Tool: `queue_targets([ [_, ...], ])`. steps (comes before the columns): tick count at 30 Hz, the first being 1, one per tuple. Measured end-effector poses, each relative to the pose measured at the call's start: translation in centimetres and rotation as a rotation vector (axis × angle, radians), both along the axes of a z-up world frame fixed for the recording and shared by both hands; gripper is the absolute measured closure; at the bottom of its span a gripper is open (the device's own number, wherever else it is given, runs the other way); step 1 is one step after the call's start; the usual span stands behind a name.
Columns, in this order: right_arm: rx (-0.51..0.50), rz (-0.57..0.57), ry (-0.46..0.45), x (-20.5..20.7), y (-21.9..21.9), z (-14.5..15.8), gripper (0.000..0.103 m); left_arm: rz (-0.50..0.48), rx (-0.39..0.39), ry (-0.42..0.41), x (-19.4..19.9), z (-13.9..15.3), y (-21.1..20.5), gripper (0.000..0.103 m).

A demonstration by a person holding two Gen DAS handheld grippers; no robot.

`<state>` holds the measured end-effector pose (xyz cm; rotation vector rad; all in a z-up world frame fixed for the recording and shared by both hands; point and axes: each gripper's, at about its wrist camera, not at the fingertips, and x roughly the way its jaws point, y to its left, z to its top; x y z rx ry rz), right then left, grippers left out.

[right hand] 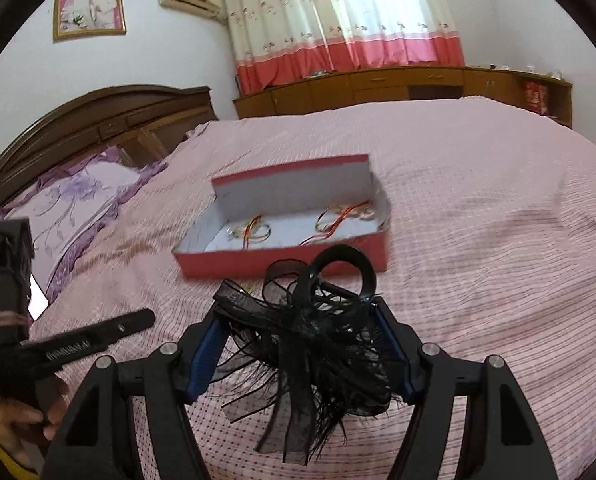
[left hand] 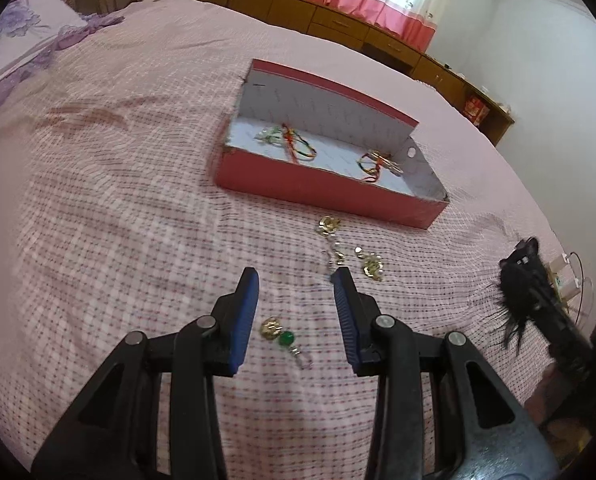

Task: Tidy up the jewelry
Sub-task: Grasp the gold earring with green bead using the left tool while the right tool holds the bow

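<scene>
The left gripper (left hand: 296, 276) hangs over the pink checked bedspread (left hand: 118, 220) with its blue-padded jaws spread wide and nothing between them. On the cloth between and below the fingers lies a gold earring with a green bead (left hand: 282, 336), its silvery tail too small to make out clearly. Just past the right fingertip a loose scatter of gold jewelry (left hand: 347, 248) lies on the bedspread; its fine chain runs up to that fingertip, and whether it touches the pad cannot be told. Beyond it sits the red cardboard box (left hand: 325, 188), open, its back flap standing up, with two bundles of multicoloured cord bracelets (left hand: 298, 146) on its white floor, one toward each end; the near wall hides the front strip of the floor. In the right wrist view the right gripper (right hand: 298, 308) is clenched around a black feathered hair ornament (right hand: 309, 332), whose ribbon loops, netting and feathers spill over the fingers and hide the pads almost fully, along with the bedspread behind it and part of the box's near wall. The same ornament shows at the right edge of the left view, cut off by the lens rim. At the left of the right view, the left gripper's body is partly out of frame.
</scene>
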<state>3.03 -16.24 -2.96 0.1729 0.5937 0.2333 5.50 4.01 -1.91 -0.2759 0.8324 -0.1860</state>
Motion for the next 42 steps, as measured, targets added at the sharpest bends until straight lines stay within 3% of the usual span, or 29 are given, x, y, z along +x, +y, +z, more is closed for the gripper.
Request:
queue_targets([
  [12, 0.014, -0.043, -0.015, -0.5, -2.8, 1.0, 0.032, -0.086, 0.103, 0.016, 2.3, -1.9, -5.2, 0.073],
  [18, 0.025, -0.046, -0.017, -0.7, -3.8, 0.6, 0.032, -0.073, 0.144, 0.041, 3.4, -3.5, -6.2, 0.074],
  [30, 0.076, -0.064, -0.015, -0.2, -6.1, -0.3, 0.032, -0.026, 0.171, 0.058, 4.0, -5.2, -6.1, 0.097],
  [35, 0.078, -0.074, -0.005, -0.2, -6.3, -0.6, 0.032, -0.024, 0.172, 0.032, 3.2, -5.1, -5.9, 0.103],
  [42, 0.060, -0.078, -0.009, -0.6, -6.0, -0.6, 0.032, -0.043, 0.149, -0.009, 1.6, -4.0, -5.5, 0.103],
])
